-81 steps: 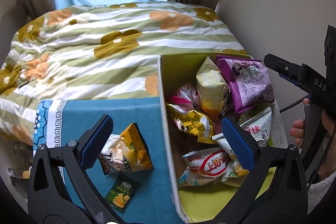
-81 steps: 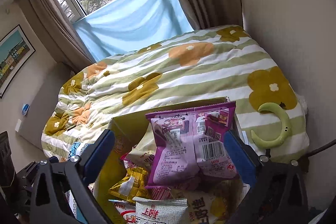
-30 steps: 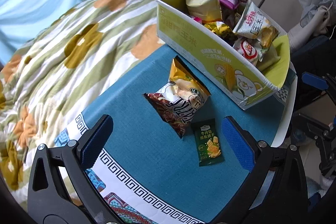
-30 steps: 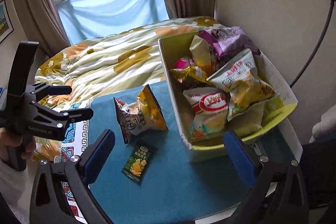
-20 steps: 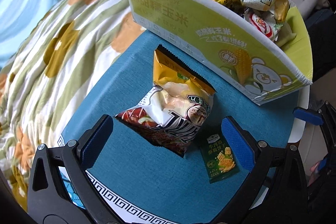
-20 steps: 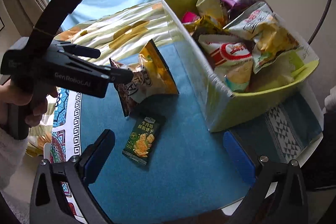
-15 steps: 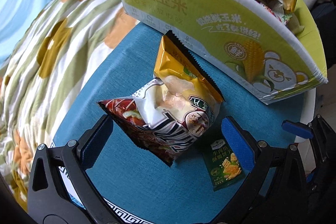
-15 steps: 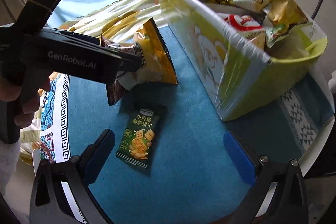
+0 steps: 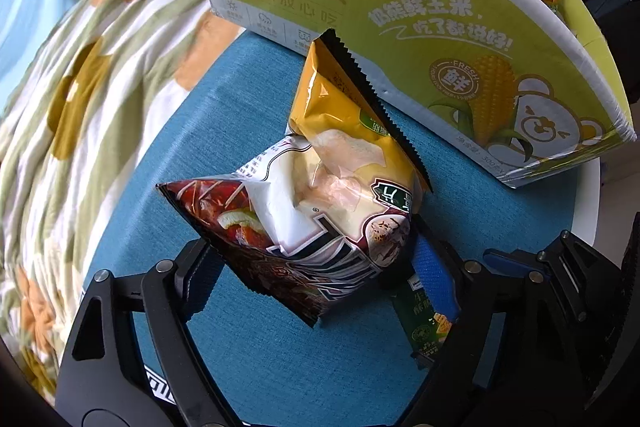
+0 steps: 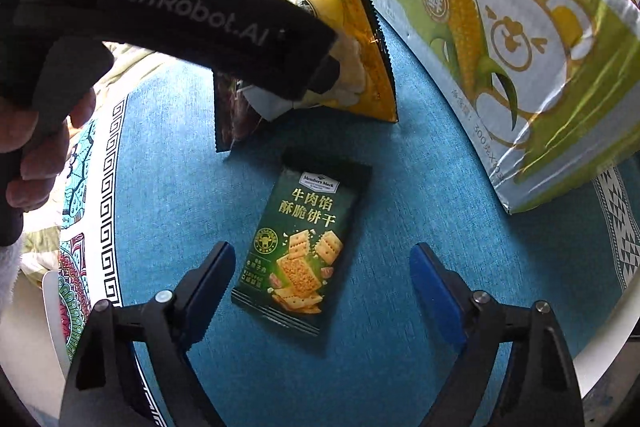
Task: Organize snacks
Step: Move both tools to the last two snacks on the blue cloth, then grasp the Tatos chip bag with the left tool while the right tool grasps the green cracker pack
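Chip bag [image 9: 320,187], centre of the left wrist frame: glossy crinkled foil-plastic film, catching highlights, serrated seal edge. Cracker packet [image 10: 300,247], centre of the right wrist frame: smooth dark green plastic film, showing a soft sheen. Box [image 9: 400,7], upper right: printed cardboard under a shiny coating, wrinkling and glaring at lower right in the right wrist frame. Tablecloth [image 10: 380,367]: matt blue woven cloth, showing a fine rough weave. Quilt [image 9: 80,87], left: soft matt fabric. Gripper bodies: matt black plastic, blue rubbery pads [image 10: 436,287].
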